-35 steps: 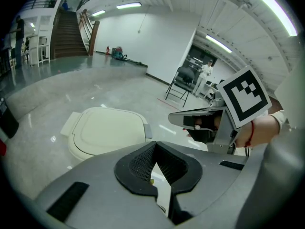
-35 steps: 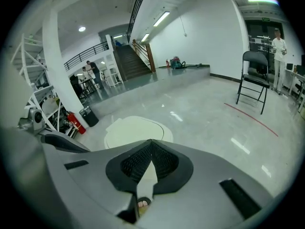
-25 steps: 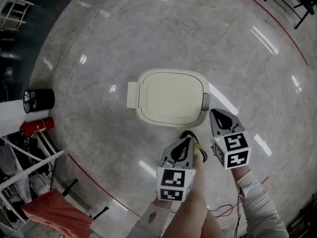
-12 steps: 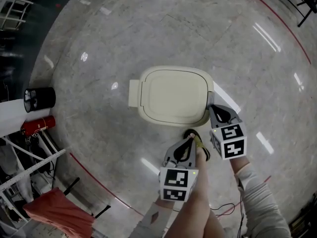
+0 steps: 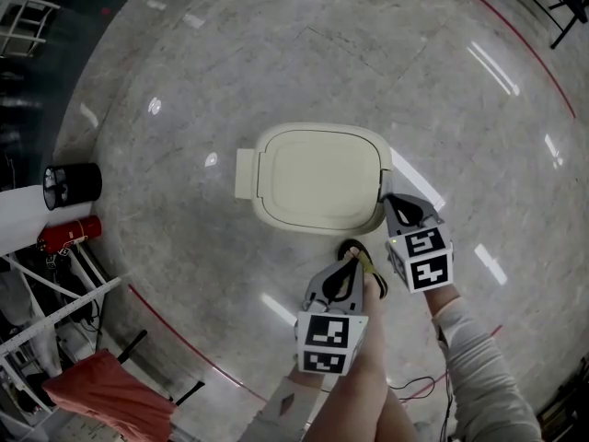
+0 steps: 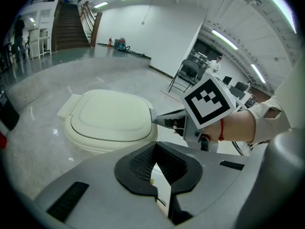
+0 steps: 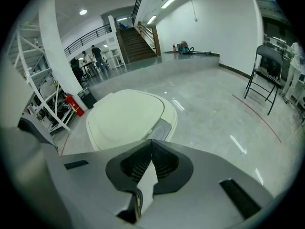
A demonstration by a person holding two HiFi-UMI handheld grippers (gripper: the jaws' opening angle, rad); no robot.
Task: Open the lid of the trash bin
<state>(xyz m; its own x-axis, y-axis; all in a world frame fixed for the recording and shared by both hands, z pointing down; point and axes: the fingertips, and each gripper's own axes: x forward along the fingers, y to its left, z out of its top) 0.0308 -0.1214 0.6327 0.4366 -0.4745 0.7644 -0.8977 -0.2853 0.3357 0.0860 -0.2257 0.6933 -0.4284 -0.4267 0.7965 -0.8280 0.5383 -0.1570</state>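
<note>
Two grippers are out, but only one is close to the job. The trash bin [image 5: 274, 214] sits on the shiny floor [image 5: 184, 90] with its lid [image 5: 320, 175] lying flat and closed. At the far left of the bin is the hinge tab [image 5: 245, 173], so the lid runs longways from that tab across to the right end. Next comes the left gripper [image 5: 349, 263]. It is held back from the bin, nearer the person, with its two jaws pressed together and nothing in them. Further right, at the bin's right end, is a small grey pad [image 5: 383, 186] (it looks like the part you press or lift, though I can't be sure). The right gripper [image 5: 390, 203] is the near one. Its jaws are also closed and empty, and its tip points at that grey pad and looks to be touching it or just beside it. So the part to work lies straight ahead of the right jaws, opposite the hinge. I think the lid would swing up from this end toward the left.
</note>
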